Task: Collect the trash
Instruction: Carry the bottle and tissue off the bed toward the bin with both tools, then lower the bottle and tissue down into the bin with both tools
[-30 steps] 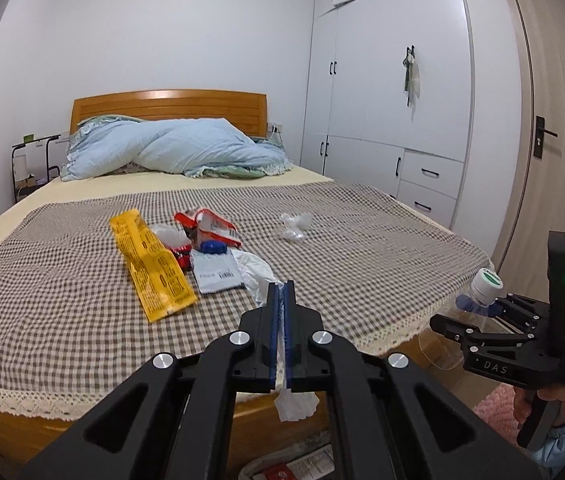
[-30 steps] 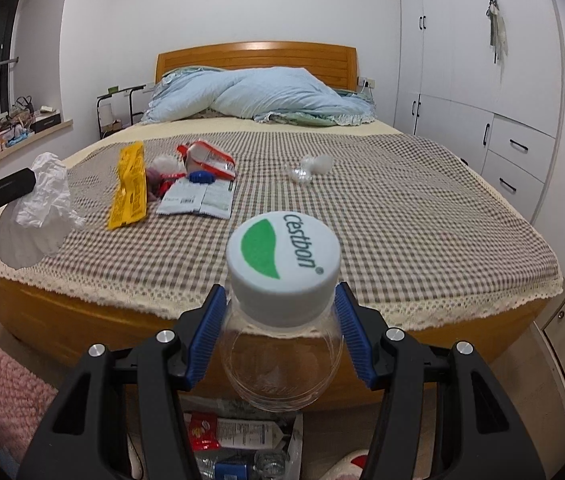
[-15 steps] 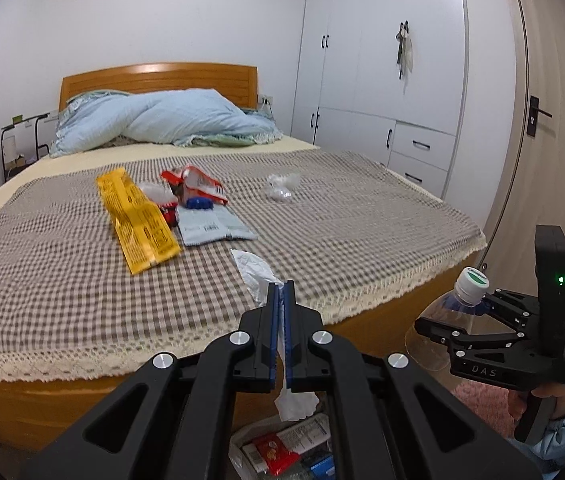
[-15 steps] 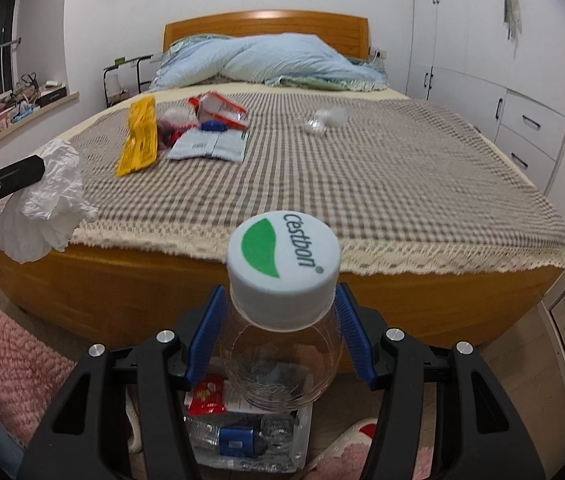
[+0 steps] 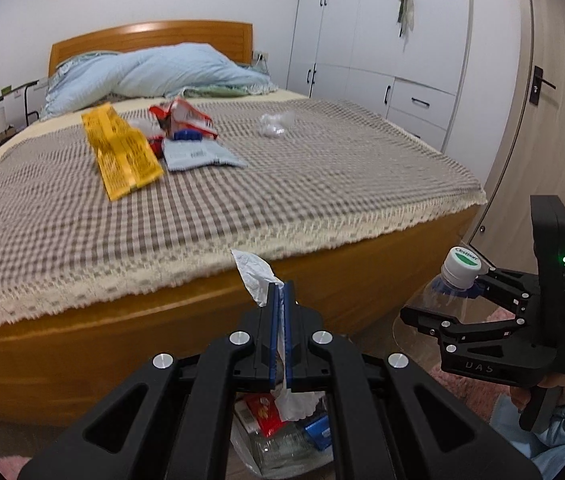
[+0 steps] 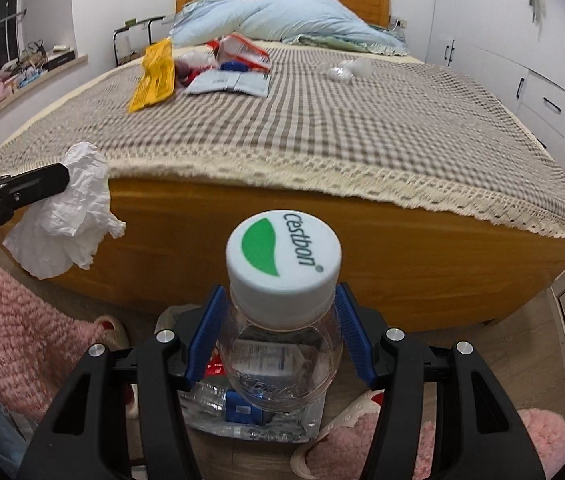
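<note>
My left gripper (image 5: 280, 292) is shut on a crumpled white tissue (image 5: 256, 276), held off the bed's foot above a clear trash bag (image 5: 282, 440) on the floor. The tissue also shows in the right wrist view (image 6: 66, 216). My right gripper (image 6: 280, 312) is shut on the neck of an empty clear plastic bottle (image 6: 282, 264) with a white and green cap, above the same bag (image 6: 242, 412); it also shows in the left wrist view (image 5: 458, 280). On the bed lie a yellow wrapper (image 5: 120, 152), red packets (image 5: 182, 118), a pale blue pouch (image 5: 198, 156) and crumpled clear plastic (image 5: 276, 124).
The checked bedspread (image 5: 282, 184) hangs over the wooden bed frame (image 5: 322, 256). Blue bedding (image 5: 162, 72) lies at the headboard. White wardrobes (image 5: 382, 40) and a door (image 5: 554, 100) stand at the right. Pink slippers (image 6: 22, 340) lie on the floor by the bag.
Both grippers have dropped from bed height to below the bed's edge, carrying the tissue and the bottle. The trash bag on the floor has come into fuller view beneath them.
</note>
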The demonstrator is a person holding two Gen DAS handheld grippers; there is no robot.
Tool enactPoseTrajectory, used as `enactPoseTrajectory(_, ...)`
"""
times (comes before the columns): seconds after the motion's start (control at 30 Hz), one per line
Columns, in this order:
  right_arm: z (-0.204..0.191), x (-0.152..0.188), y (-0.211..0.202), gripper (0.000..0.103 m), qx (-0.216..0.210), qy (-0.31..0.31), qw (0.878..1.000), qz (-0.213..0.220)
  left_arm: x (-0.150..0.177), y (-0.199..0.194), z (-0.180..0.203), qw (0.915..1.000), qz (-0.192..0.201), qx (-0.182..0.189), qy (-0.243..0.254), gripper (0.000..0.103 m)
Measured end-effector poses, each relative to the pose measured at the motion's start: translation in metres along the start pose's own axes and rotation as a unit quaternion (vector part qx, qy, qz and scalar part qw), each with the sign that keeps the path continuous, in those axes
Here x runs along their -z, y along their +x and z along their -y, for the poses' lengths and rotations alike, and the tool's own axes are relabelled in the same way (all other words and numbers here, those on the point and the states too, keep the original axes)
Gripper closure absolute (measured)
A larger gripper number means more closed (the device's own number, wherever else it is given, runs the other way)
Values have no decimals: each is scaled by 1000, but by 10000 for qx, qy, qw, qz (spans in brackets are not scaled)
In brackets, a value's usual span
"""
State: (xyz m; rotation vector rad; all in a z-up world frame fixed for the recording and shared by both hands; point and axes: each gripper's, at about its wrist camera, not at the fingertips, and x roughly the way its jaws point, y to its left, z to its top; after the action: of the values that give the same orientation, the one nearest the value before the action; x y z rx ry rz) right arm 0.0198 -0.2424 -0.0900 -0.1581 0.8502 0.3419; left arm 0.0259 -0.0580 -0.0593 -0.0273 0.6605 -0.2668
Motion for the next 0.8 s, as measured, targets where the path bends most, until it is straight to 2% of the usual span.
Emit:
enactPoseTrajectory(0.4, -7, 21, 23, 48, 25, -202, 9987, -469, 37, 36, -9, 9975, -689, -60, -145, 103)
enactPoseTrajectory(0.67, -6, 33, 42, 48, 22, -193, 9962, -852, 59, 69, -19, 9910, -1286, -174, -342, 103)
enactPoseTrajectory(0.8, -6, 41, 52, 48, 17, -199, 9942, -1058, 67, 79, -21, 9882, -1466, -183, -400, 103)
